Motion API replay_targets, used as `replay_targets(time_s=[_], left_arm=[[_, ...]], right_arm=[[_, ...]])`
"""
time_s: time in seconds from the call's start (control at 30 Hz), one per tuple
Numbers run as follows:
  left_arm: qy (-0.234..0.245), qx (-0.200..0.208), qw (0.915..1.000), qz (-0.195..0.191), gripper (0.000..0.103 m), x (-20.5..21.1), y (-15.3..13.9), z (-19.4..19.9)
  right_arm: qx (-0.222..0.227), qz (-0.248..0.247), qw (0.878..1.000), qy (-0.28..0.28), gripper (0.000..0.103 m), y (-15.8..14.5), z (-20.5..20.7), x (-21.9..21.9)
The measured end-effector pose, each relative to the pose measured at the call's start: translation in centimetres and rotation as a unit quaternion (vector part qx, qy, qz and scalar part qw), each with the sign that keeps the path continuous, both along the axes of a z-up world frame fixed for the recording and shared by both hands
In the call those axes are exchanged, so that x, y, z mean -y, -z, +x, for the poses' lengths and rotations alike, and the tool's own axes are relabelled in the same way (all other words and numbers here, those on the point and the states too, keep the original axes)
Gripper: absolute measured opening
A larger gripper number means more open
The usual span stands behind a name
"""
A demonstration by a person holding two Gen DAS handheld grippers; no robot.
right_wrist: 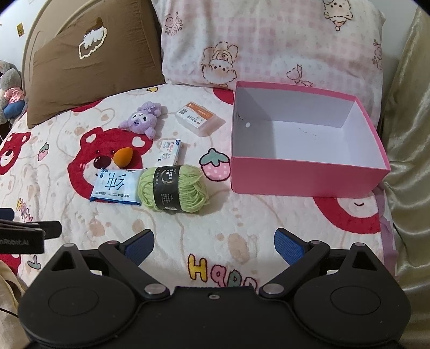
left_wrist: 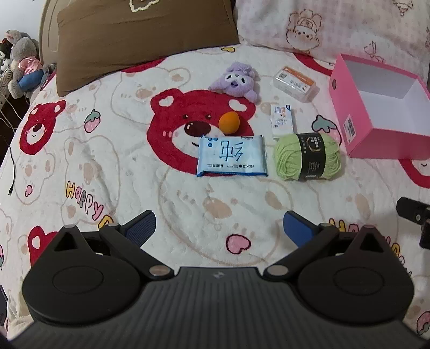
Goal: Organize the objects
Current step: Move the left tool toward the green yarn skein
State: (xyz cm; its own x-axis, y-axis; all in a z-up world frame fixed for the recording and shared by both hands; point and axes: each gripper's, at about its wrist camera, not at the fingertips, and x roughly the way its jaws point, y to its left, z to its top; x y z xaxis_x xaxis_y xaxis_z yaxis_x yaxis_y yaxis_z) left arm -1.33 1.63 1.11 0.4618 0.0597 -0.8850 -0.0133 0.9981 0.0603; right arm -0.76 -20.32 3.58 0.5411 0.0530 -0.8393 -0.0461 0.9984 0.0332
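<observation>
On the bear-print blanket lie a blue wet-wipes pack (left_wrist: 232,155) (right_wrist: 117,187), a green yarn ball (left_wrist: 307,156) (right_wrist: 173,188), an orange sponge egg (left_wrist: 229,122) (right_wrist: 124,158), a purple plush (left_wrist: 236,80) (right_wrist: 142,119), a small white carton (left_wrist: 281,121) (right_wrist: 169,152) and a clear plastic case (left_wrist: 294,83) (right_wrist: 199,118). An open, empty pink box (left_wrist: 357,126) (right_wrist: 309,175) stands to the right. My left gripper (left_wrist: 219,228) is open and empty, short of the wipes. My right gripper (right_wrist: 213,245) is open and empty, short of the yarn.
A brown pillow (left_wrist: 139,37) (right_wrist: 91,61) and a pink checked pillow (left_wrist: 336,24) (right_wrist: 268,40) lie at the headboard. Stuffed toys (left_wrist: 21,61) sit off the bed's left side. A black cable (left_wrist: 12,171) lies at the left edge. A gold cover (right_wrist: 408,161) lies at the right.
</observation>
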Motion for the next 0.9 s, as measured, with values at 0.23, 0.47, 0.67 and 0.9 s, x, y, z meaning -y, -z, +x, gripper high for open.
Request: replay_targets(time_s=[0.23,0.47,0.67,0.9], left_arm=[[-0.002,0.011,0.9998,-0.019,0.103,-0.6,-0.6,-0.3],[-0.002,0.025,0.9993,-0.029,0.103,-0.6,-0.9,-0.7],[-0.002,0.028,0.9988,-0.039,0.103,-0.6,0.2,-0.5],[0.005,0.038,0.9983,-0.042,0.103,-0.6,0.5,-0.6]], right_arm=[[0.005,0.000,1.000,-0.003,0.098,-0.1,-0.3,0.0],[0.010,-0.001,1.000,-0.004,0.098,-0.6,-0.7,-0.2],[0.009,0.002,1.000,-0.008,0.098,-0.6,-1.0,0.0],[0.009,0.004,1.000,-0.010,0.098,-0.7,-1.1,0.0]])
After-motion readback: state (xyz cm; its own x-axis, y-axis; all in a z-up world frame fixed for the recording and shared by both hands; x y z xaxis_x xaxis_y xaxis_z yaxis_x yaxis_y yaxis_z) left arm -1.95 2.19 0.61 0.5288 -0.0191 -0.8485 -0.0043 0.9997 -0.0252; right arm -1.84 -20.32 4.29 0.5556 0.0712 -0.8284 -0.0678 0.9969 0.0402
